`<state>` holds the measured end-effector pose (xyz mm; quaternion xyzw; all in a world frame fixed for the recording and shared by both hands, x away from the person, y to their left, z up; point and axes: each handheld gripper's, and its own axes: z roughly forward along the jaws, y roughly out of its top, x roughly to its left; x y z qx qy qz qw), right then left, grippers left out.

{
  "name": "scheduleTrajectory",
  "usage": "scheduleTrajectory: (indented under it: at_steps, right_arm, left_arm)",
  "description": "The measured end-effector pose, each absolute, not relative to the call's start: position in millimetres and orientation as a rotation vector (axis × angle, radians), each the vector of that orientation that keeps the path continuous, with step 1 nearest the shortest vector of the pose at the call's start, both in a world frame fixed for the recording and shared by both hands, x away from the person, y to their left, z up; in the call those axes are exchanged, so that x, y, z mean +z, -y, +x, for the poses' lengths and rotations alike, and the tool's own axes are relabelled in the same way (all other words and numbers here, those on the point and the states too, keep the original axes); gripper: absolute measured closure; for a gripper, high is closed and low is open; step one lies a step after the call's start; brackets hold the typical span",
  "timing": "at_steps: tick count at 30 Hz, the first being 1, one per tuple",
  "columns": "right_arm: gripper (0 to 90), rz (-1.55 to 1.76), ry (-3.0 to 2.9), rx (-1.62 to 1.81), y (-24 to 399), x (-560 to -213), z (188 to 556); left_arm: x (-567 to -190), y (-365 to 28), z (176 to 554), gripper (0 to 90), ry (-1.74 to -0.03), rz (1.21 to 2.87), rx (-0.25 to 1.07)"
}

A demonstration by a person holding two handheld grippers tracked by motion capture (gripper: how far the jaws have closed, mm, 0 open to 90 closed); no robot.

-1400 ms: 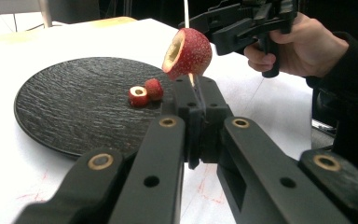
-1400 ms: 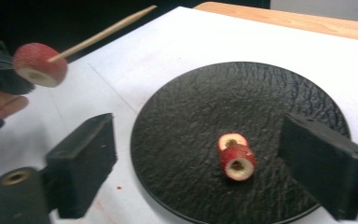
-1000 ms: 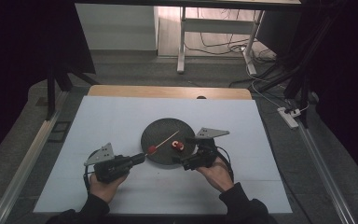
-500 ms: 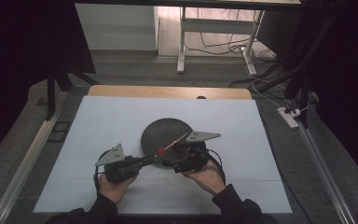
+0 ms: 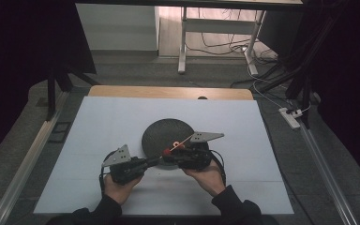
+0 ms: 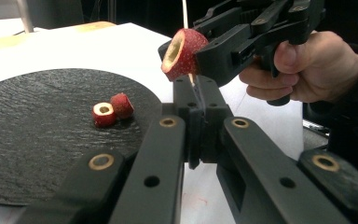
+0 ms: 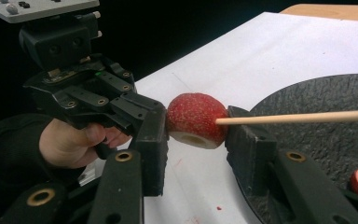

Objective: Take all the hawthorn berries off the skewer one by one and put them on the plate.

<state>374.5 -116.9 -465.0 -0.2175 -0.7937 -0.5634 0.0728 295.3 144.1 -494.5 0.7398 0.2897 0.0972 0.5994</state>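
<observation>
Two grippers meeting at the near edge of the dark round plate on the white table. At left, left gripper clamped tight on the thin wooden skewer. Further right, right gripper just closed onto the strawberry piece, skewer tip in it. Two more strawberry pieces lying on the plate.

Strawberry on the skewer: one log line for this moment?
left gripper: shut on thin wooden skewer | right gripper: jaws just closed on red hollowed strawberry piece | black round slate plate: two strawberry pieces
</observation>
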Motion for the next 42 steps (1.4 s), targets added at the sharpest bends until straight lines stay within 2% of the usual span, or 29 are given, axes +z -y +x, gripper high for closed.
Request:
scheduleTrajectory:
  at_steps: [7, 12, 16, 42]
  right_arm:
    - [60.2, -0.66, 2.382, -1.702, 119.2, -459.9, 375.7]
    - [60.3, -0.869, 2.273, -1.83, 158.6, -450.3, 397.4]
    - [60.2, -0.916, 2.307, -1.85, 172.2, -446.4, 402.7]
    - [60.8, -0.987, 2.335, -1.795, 154.4, -458.6, 414.4]
  left_arm:
    - [-490.4, -145.5, 295.4, 89.8, -0.674, 1.729, 0.234]
    - [-490.4, -161.1, 293.7, 89.8, -0.679, 1.703, 0.203]
    - [-492.0, -159.4, 293.4, 89.8, -0.666, 1.725, 0.199]
    - [-491.8, -161.7, 289.2, 89.9, -0.716, 1.778, 0.244]
